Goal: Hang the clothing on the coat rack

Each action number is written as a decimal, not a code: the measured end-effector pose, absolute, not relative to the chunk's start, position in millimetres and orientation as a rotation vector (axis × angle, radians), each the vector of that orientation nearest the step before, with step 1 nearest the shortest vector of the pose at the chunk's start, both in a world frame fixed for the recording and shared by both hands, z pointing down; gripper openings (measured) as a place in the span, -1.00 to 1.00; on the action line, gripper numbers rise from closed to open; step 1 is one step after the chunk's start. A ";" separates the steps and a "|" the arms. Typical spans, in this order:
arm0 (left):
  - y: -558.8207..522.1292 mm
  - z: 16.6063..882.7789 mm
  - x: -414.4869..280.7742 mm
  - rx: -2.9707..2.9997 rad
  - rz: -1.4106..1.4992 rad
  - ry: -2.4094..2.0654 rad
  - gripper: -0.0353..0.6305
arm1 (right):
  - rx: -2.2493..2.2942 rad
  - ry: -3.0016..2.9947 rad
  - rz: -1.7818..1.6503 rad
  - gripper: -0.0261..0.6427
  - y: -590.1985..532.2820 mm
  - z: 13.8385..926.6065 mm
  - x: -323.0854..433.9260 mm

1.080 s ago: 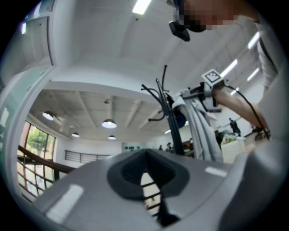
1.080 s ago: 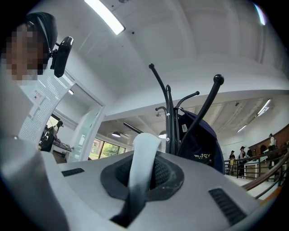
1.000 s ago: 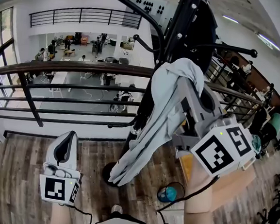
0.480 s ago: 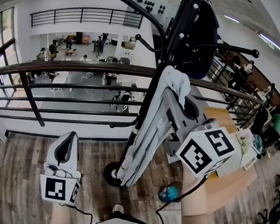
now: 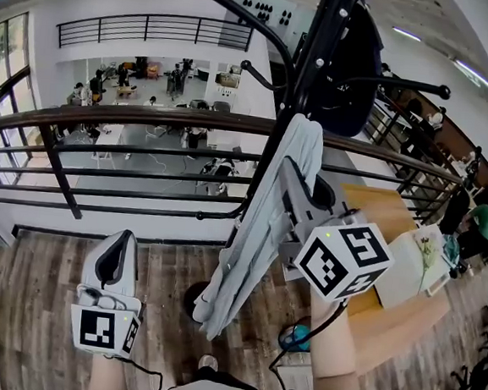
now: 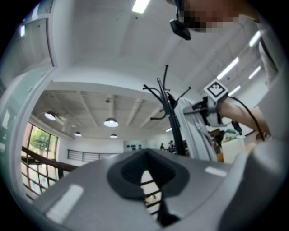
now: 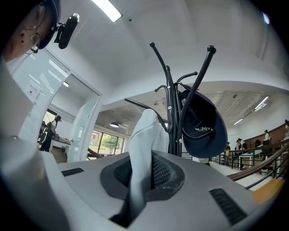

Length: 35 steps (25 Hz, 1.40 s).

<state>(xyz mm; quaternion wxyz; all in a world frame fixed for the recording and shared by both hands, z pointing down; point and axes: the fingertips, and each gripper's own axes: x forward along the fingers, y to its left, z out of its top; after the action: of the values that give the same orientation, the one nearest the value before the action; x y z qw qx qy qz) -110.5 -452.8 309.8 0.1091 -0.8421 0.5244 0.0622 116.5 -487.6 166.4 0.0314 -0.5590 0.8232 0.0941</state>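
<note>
The right gripper point(image 5: 290, 167) is pinching a light grey piece of clothing point(image 5: 263, 217). In the right gripper view its jaws are squeezed onto the cloth point(image 7: 146, 131), and a fold of it sticks up between them. The rest of the clothing hangs down in a long strip. Its loose bottom end is above the wooden floor point(image 5: 41, 283).

The clothing is held up high, just beside the black pole of the coat rack point(image 5: 300, 84). Its top is lower than the rack's hooks. I cannot tell if the cloth touches the pole. A dark blue cap point(image 5: 349, 76) hangs on one hook, above the clothing and to its right. The right gripper view shows the cap point(image 7: 202, 122) close behind the cloth. The letters on the cap are too small to read.

The left gripper point(image 5: 119, 247) is low down on the left, well apart from the rack and the clothing. Its jaws are pressed together with nothing in them, as the left gripper view point(image 6: 146, 170) shows.

The top of the rack is cut off in the head view. The hanging cloth hides part of the rack's round foot point(image 5: 189, 295). There is a round blue thing point(image 5: 297, 336) on the floor near the right arm, but I cannot make out what it is. A dark railing point(image 5: 132, 116) runs behind the rack.
</note>
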 end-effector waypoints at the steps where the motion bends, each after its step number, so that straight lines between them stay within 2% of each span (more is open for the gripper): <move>1: -450.9 309.9 -110.7 -2.477 0.183 1.542 -0.87 | -1.721 2.527 0.291 -0.86 -485.2 167.2 116.9; 7: -440.7 312.6 -113.6 -2.484 0.190 1.534 -0.87 | -1.727 2.488 0.298 -0.68 -470.1 172.2 117.0; 18: -411.0 310.6 -118.6 -2.497 0.184 1.503 -0.87 | -1.749 2.468 0.265 -0.66 -426.3 192.1 116.1; 22: -398.8 309.6 -120.2 -2.501 0.182 1.491 -0.87 | -1.777 2.450 0.248 -0.70 -410.3 202.6 118.3; 28: -380.2 309.8 -124.0 -2.515 0.184 1.476 -0.87 | -1.834 2.417 0.251 -0.92 -383.9 217.7 121.3; 35: -357.8 307.8 -125.3 -2.524 0.184 1.452 -0.87 | -1.911 2.400 0.286 -0.92 -352.6 237.9 122.2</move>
<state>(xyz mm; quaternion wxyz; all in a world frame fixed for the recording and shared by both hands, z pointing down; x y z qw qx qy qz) -125.3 -357.8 307.8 0.1116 -0.8596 0.4946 0.0627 122.2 -352.6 237.9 0.0302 -0.6200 0.7785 0.0929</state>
